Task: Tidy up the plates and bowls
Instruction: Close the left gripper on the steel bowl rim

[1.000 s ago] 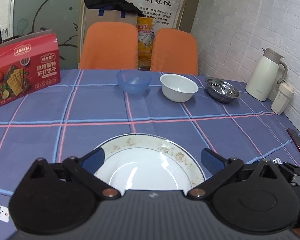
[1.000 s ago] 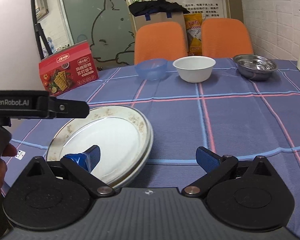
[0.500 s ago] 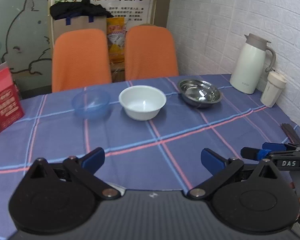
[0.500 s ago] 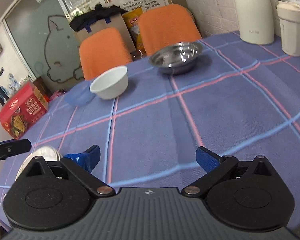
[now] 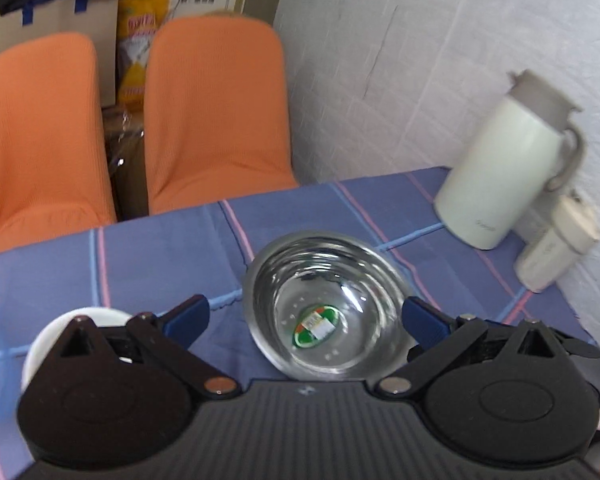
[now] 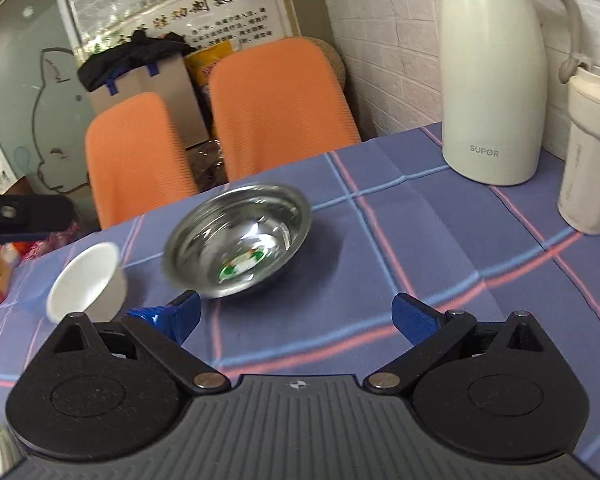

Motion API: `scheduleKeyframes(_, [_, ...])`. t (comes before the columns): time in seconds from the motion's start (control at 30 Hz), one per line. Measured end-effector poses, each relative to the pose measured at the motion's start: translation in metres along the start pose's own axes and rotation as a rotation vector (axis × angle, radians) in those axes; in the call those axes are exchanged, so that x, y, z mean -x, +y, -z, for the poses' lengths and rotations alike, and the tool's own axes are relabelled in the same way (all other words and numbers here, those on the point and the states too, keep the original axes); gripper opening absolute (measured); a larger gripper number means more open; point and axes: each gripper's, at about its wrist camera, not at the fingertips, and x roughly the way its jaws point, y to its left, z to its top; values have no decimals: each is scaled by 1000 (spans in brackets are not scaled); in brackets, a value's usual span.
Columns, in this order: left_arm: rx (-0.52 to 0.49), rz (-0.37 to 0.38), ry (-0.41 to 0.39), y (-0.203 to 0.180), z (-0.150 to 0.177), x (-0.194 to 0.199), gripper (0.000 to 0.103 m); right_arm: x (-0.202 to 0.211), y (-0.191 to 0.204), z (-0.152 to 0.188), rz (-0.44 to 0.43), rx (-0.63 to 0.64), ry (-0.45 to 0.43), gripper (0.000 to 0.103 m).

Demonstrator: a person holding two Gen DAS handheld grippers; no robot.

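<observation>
We see a round stainless-steel bowl point(image 5: 327, 312) with a green and red sticker on its bottom, sitting on the blue checked tablecloth point(image 6: 440, 248) near the table's far edge. Our left gripper point(image 5: 306, 318) is spread wide with the steel bowl between its blue-tipped fingers, its right fingertip just beside the rim; we cannot tell whether it touches. Our right gripper point(image 6: 296, 316) is also spread wide and holds nothing, with the steel bowl just ahead of its left finger. A white ceramic bowl point(image 6: 86, 280) sits to the left of the steel one. To the right, by the white brick wall, stand a cream thermos jug point(image 6: 494, 80) and a cream lidded tumbler point(image 6: 590, 160). Two orange chairs point(image 5: 216, 112) stand behind the table.
</observation>
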Motion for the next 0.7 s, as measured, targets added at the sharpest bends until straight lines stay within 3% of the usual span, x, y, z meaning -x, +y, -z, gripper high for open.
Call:
scheduleKeyframes(0.23, [19,-31,85,7,-12,-61,97,-61,13,-15,30,103,60,90])
scheduleKeyframes(0.4, [9,-34,170,12,-4,-80,51,-76,15,-14,-1,131,80,89])
scheduleKeyframes(0.43, [-5,-44,146,11,-2,-78,53,-78,16,-13,-1,140,89,89])
scheduleKeyframes(0.5, [-20,-59,145,11,-1,-75,42,-80,18,-9,-2,150,92,90])
scheduleKeyframes(0.63, [-1,-14,167,12,-3,-70,33,-77,20,-9,-29,145,99,89])
scheduleKeyframes(0.67, [-7,-10,173,13,-2,-69,23,-77,22,-10,-45,147,102,89])
scheduleKeyframes(0.7, [-5,-2,183,14,-1,-67,22,-75,25,-9,-63,149,105,89])
